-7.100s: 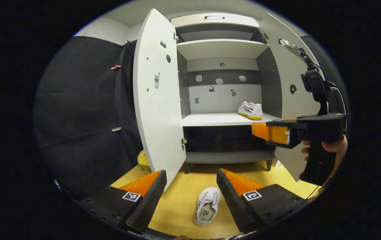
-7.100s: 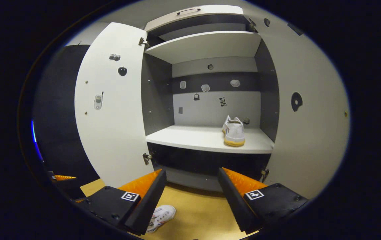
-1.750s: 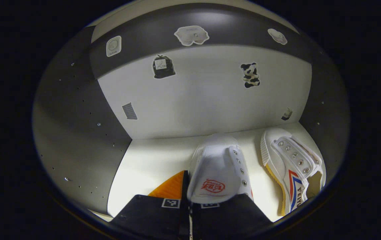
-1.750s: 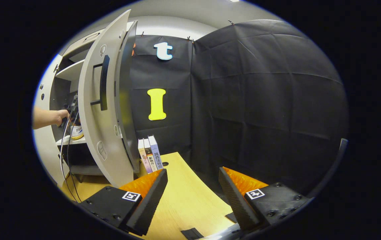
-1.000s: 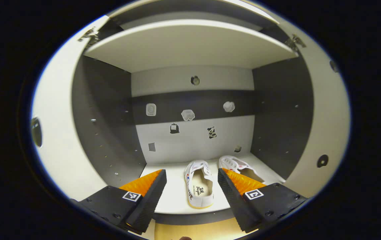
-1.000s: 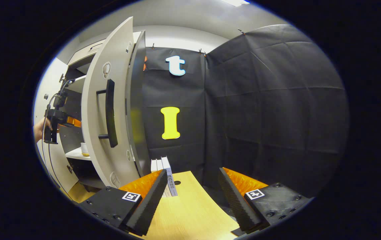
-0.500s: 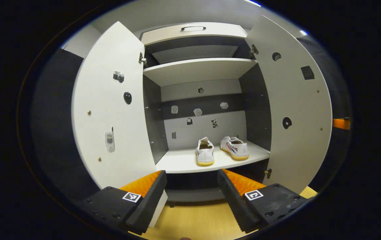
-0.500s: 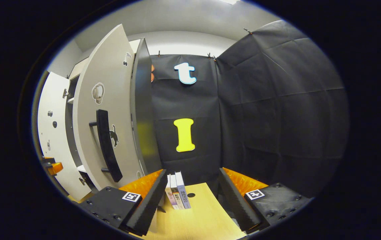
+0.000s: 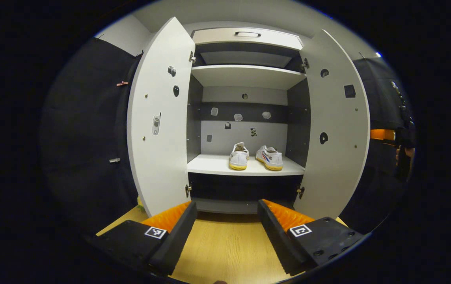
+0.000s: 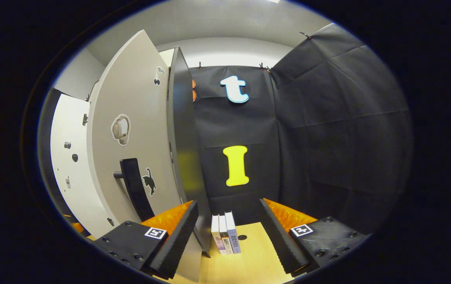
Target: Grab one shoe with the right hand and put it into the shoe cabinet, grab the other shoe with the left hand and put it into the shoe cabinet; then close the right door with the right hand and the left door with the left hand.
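Left gripper view, shoes [image 9: 255,156] shelved, doors [image 9: 158,130] open

White shoe cabinet [image 9: 245,37] with dark grey inner walls, both white shoes [image 9: 239,156] yellow-soled, right one [image 9: 269,157] red/blue striped, right door [image 10: 131,130] with black handle [image 10: 135,189], yellow wood-grain floor [image 9: 229,252].

Both cabinet doors stand wide open: the left door [image 9: 158,130] and right door [image 9: 334,134] flank a free opening to the middle shelf [image 9: 217,167], whose left half is bare beside the two shoes [image 9: 255,157]. Beside the right door's handle [image 10: 135,189], three upright books [image 10: 225,234] stand on the tabletop [image 10: 249,260].
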The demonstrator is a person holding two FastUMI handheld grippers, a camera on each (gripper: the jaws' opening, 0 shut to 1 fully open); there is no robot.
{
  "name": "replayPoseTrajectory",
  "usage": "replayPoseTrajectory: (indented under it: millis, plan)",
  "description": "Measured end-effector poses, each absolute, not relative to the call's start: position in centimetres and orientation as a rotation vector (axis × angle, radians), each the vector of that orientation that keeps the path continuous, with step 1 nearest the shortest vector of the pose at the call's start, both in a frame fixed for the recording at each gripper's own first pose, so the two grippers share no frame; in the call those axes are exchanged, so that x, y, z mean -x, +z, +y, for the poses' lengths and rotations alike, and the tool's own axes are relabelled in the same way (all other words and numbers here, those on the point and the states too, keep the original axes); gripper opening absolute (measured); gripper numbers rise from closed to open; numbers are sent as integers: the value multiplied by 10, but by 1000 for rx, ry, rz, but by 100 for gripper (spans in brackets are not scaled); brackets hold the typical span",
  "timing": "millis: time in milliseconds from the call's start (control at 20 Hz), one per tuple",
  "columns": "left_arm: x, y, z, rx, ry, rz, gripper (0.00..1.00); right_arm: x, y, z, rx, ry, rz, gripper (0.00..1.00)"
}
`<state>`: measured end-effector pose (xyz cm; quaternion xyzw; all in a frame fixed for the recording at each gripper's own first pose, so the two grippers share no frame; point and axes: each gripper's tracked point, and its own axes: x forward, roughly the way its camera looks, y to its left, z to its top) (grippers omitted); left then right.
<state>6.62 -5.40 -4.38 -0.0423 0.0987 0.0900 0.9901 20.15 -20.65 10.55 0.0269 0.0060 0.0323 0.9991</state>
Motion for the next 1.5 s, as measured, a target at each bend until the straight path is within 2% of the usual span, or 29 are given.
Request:
replayPoseTrajectory:
  millis: [300,450,500,550,600,650,700,1150,1200,1250,1450,1500]
  plan:
    - [-51,-51,-50,73,161,240,97,-208,108,-171,-40,122,34,98]
    - [-48,-49,-42,81,147,237,97,-205,111,-167,3,82,29,96]
    - [-48,-48,-38,81,148,232,97,-204,108,-164,10,68,42,100]
    - [-47,-46,-34,80,145,225,97,-202,107,-156,18,75,51,96]
    - [-46,-46,-30,77,142,219,97,-199,108,-151,33,73,46,100]
    - [-45,-45,-25,72,139,214,97,-199,110,-147,44,67,43,93]
    - [-45,-45,-19,65,140,211,97,-197,110,-142,40,57,43,92]
    - [-37,-53,20,85,91,222,97,-189,101,-70,21,49,56,93]
    - [-34,-55,26,78,94,222,97,-189,99,-60,16,53,57,100]
    - [-32,-56,32,74,97,224,97,-191,97,-48,7,60,56,93]
    - [-19,-60,62,86,129,216,97,-190,90,5,-51,130,63,94]
    - [-15,-62,71,95,142,214,97,-188,86,21,-62,161,69,97]
